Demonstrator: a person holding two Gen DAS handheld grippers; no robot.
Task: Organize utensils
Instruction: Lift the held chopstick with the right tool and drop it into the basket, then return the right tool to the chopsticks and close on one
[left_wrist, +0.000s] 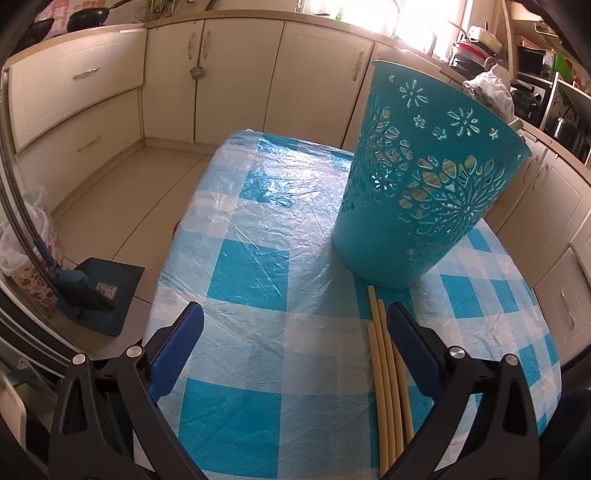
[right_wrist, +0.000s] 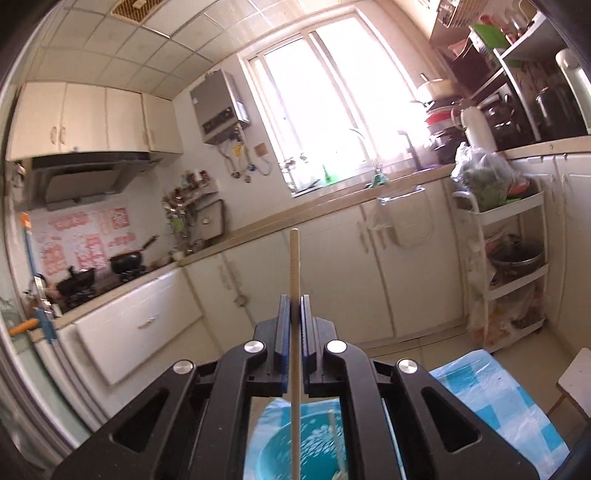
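A teal cut-out basket stands on the blue-and-white checked table. Several pale wooden chopsticks lie side by side on the cloth just in front of it. My left gripper is open and empty above the table, its right finger beside the chopsticks. My right gripper is shut on one chopstick, held upright above the basket's open mouth. Another chopstick leans inside the basket.
Cream kitchen cabinets ring the room. A blue dustpan and a floral bin stand on the floor to the table's left. A white rack with bags stands at the right.
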